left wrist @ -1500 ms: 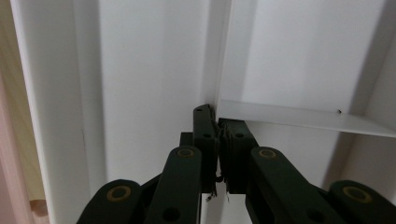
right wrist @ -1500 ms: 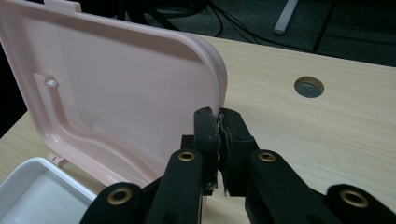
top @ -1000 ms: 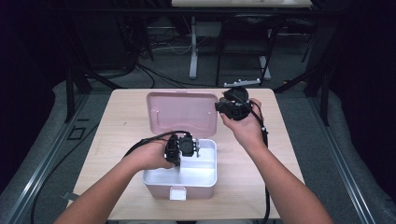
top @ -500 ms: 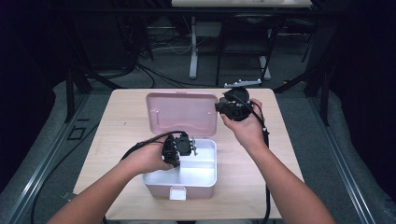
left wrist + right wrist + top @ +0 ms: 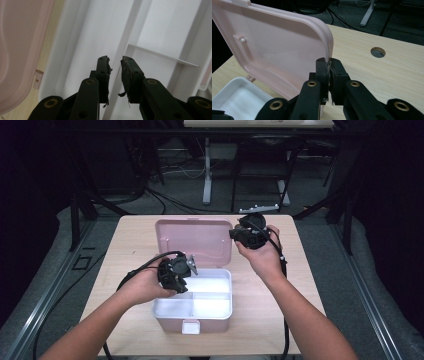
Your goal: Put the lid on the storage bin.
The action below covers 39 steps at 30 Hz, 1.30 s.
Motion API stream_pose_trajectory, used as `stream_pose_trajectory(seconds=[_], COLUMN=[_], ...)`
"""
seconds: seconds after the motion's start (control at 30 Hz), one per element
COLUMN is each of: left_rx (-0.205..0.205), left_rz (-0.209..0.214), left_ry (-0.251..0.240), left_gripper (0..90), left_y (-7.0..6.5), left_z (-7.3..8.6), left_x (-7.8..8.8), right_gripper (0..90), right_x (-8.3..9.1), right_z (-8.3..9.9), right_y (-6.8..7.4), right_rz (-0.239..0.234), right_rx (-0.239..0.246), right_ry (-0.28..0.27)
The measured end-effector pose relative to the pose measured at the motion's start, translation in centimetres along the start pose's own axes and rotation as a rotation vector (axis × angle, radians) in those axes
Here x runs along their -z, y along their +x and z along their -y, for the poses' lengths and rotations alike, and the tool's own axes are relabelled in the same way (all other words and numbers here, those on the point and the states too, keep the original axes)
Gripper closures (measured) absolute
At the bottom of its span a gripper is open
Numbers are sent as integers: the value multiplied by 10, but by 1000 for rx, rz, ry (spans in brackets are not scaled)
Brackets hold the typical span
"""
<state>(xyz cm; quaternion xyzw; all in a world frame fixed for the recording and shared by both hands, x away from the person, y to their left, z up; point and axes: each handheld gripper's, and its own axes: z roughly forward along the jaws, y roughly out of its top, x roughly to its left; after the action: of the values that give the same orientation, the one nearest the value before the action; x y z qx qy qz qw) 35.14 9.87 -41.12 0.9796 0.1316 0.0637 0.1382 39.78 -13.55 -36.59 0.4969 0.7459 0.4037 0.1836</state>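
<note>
Lid [image 5: 287, 57]: smooth pink plastic, round-cornered, pinched by right gripper [image 5: 329, 65]; left gripper [image 5: 115, 65] parted, empty.

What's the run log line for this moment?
right gripper: shut on lid edge | left gripper: jaws just opening, nothing between, over box

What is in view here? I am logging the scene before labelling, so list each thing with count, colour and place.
box: one, pink outside, white divided inside, near the table's front edge, open.
lid: one, pink, hinged up behind the box, its edge pinched by the right gripper.
table: one, light wood, centre of the high view.
cable hole: one, round, in the tabletop beyond the lid.
left gripper: one, black, jaws slightly apart after opening, nothing between them, over the box's inside.
right gripper: one, black, shut on the lid's edge.
</note>
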Motion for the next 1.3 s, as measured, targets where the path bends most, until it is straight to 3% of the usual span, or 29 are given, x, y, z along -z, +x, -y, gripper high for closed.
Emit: stream_pose_trajectory(seconds=[0.07, 0.1, 0.23, 0.5, 0.6, 0.77, 1.13, 1.3], left_rx=[45, 64, 136, 205, 250, 321, 479, 513], left_rz=[11, 17, 5, -39, -59, -126, -278, -329], left_ry=[-56, -71, -137, -224, -267, -349, -453, -482], left_gripper=[757, 757, 780, 786, 783, 746, 694, 681], left_y=[4, 7, 15, 25, 29, 35, 51, 57], left_z=[7, 11, 24, 44, 51, 61, 82, 85], left_x=[4, 6, 13, 23, 28, 39, 49, 50], right_gripper=[866, 866, 866, 865, 865, 865, 866, 866], right_x=[0, 0, 1, 1, 1, 3, 4, 6], right_z=[0, 0, 0, 0, 1, 1, 4, 5], right_y=[-1, 0, 0, 0, 1, 1, 1, 2], right_rz=[-23, -2, -6, -5, -8, -20, -12, -16], right_rx=[0, -1, 1, 1, 1, 4, 10, 15], right_ry=[2, -6, -1, -1, -7, -2, -23, -21])
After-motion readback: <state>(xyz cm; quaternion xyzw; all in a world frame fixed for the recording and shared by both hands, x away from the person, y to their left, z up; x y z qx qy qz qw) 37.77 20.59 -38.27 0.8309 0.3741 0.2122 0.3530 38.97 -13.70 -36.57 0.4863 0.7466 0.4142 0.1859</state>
